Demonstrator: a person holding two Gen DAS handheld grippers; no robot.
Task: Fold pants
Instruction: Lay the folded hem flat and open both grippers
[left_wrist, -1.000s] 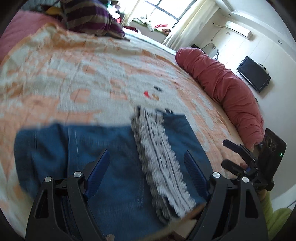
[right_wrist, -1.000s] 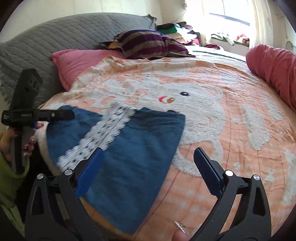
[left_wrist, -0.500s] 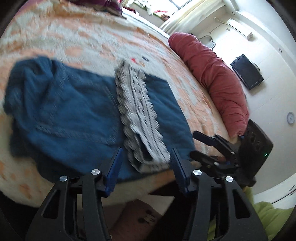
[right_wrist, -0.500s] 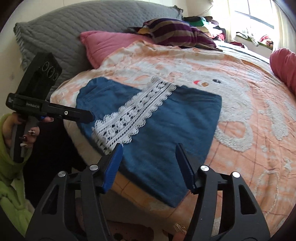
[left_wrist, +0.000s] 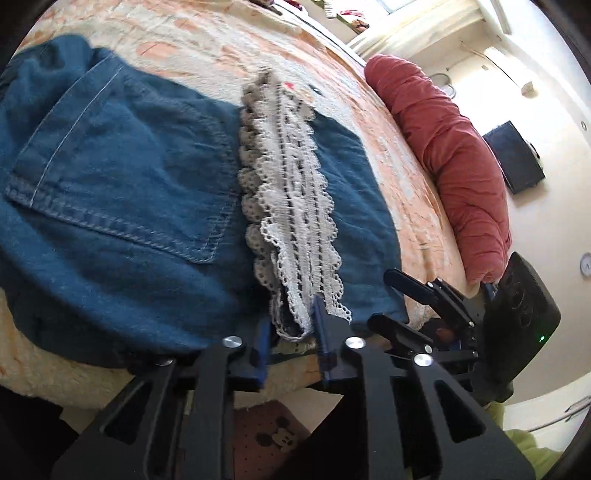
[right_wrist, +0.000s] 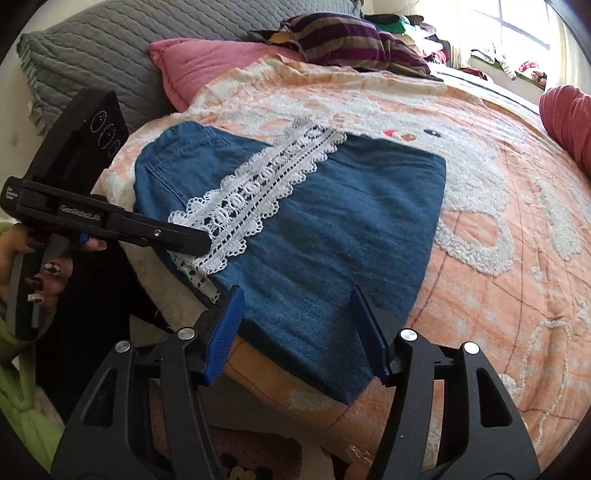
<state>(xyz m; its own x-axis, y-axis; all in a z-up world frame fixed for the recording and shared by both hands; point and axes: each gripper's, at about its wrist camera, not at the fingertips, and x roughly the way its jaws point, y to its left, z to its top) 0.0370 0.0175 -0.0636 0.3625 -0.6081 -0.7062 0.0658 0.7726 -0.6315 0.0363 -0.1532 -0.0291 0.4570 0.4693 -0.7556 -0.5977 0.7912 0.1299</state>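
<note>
**Both grippers at near edge of folded denim pants**

Left wrist view. The left gripper (left_wrist: 291, 332) has just been closing; its blue pads now stand narrowly apart with the near end of the white lace trim band (left_wrist: 291, 206) bunched between them. The pads appear to press on the lace and the denim hem under it, so I read this as a grip on the trim end. The blue denim pants (left_wrist: 122, 206) lie flat ahead of and to the left of the jaws, on the peach and white fleece blanket with a bear pattern (left_wrist: 207, 48); a stitched back pocket shows ahead-left. The right gripper (left_wrist: 406, 302) sits just to the right of the left one, at the pants' near edge. A rolled red quilt (left_wrist: 454, 155) lies far ahead-right.

Right wrist view. The right gripper (right_wrist: 295, 325) is half-way apart; its jaws closed some way within the last second. The near edge of the pants (right_wrist: 332, 229) lies between the blue pads, but the pads do not visibly press on it. The left gripper (right_wrist: 192, 240) comes in from the left, held by a hand (right_wrist: 40, 269) with painted nails, its tip on the near end of the lace band (right_wrist: 258, 184). A pink pillow (right_wrist: 214, 62), a grey quilted headboard cushion (right_wrist: 122, 40) and a striped purple cushion (right_wrist: 354, 40) lie well beyond the pants.
</note>
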